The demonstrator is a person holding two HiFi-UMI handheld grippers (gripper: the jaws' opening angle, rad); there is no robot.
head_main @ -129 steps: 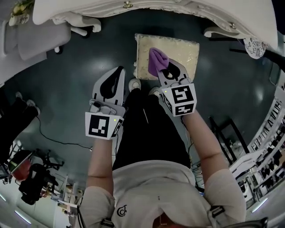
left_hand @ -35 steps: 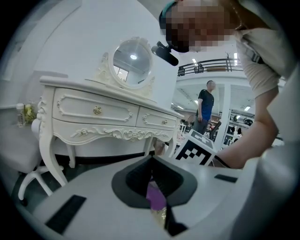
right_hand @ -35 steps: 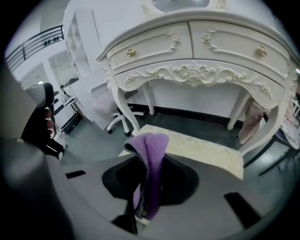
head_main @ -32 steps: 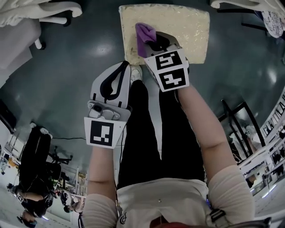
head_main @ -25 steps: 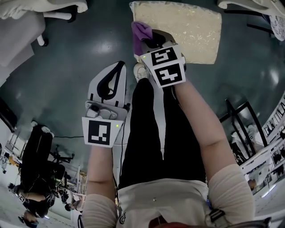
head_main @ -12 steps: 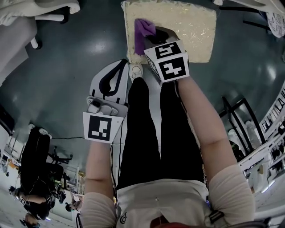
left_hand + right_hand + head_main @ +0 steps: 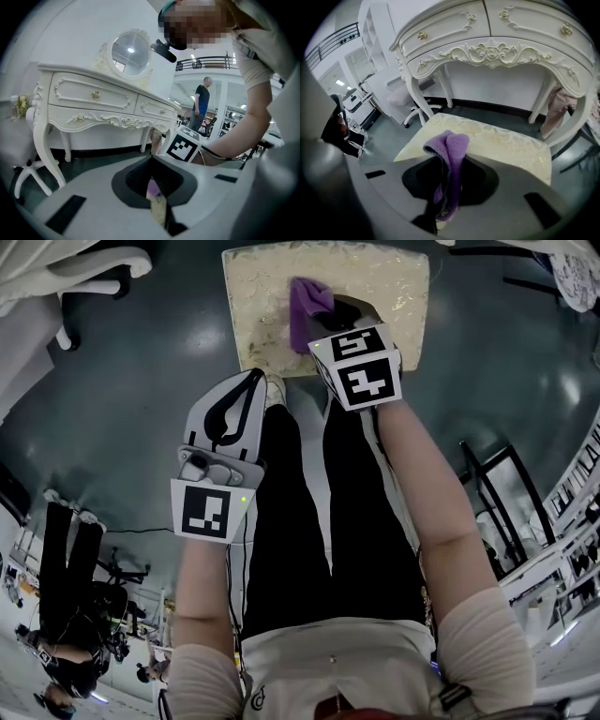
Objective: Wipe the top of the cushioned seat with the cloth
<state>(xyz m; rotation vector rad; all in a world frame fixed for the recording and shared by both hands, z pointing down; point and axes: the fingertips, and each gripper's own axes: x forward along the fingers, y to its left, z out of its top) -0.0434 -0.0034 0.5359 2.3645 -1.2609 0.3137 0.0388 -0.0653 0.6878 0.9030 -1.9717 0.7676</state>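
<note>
**Right gripper presses a purple cloth onto a cushioned seat**

Seen from above, a person in black trousers point(image 7: 300, 521) stands at the near edge of a square cushioned seat point(image 7: 253, 296) with a pale gold floral cover. The seat sits on a dark, glossy floor point(image 7: 122, 418).

The right gripper point(image 7: 334, 319) reaches over the seat. Its jaws are clenched on a purple cloth point(image 7: 306, 304), which rests on the cushion's top, left of centre and closer to the near edge. In the right gripper view, the cloth point(image 7: 451, 154) stands up in a fold between the jaws of that gripper point(image 7: 443, 199) and hangs down through them. The seat point(image 7: 506, 140) spreads out beyond it. Behind the seat is a white carved dressing table point(image 7: 487, 51), with a white swivel chair point(image 7: 410, 105) to its left.

The left gripper point(image 7: 247, 388) is held low beside the person's left leg. Its tip is near the seat's near left corner but not on the cushion. In the left gripper view, its jaws point(image 7: 158, 208) are pressed together with nothing between them. Past them are the dressing table point(image 7: 93, 103), its round mirror point(image 7: 129, 51) and another person standing in the distance point(image 7: 201, 105).
</note>
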